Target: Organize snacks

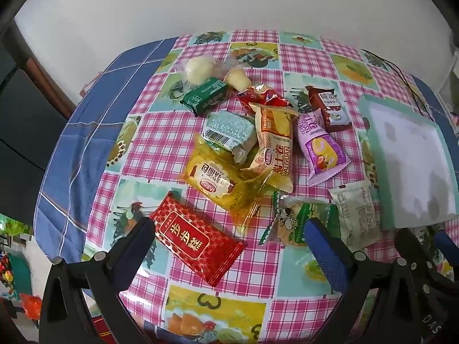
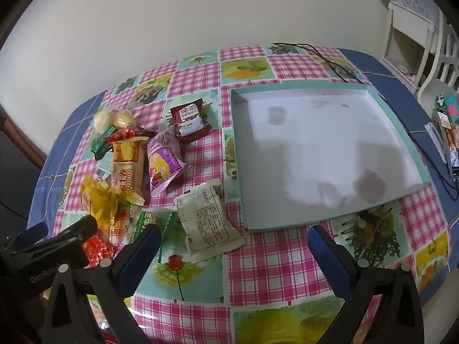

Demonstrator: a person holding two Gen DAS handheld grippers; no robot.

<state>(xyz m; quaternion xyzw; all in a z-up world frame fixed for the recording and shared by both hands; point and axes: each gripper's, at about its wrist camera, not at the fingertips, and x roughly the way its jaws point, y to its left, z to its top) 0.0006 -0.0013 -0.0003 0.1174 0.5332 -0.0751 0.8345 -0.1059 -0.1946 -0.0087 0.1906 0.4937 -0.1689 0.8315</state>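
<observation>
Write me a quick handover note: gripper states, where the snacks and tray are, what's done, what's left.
Left gripper: open, holding nothing, over the red packet.
Right gripper: open, holding nothing, near the white packet.
Snacks lie in a loose pile on the checked tablecloth, left of the tray.
Done: nothing; the tray holds no snacks.
Left: move every packet into the tray.
</observation>
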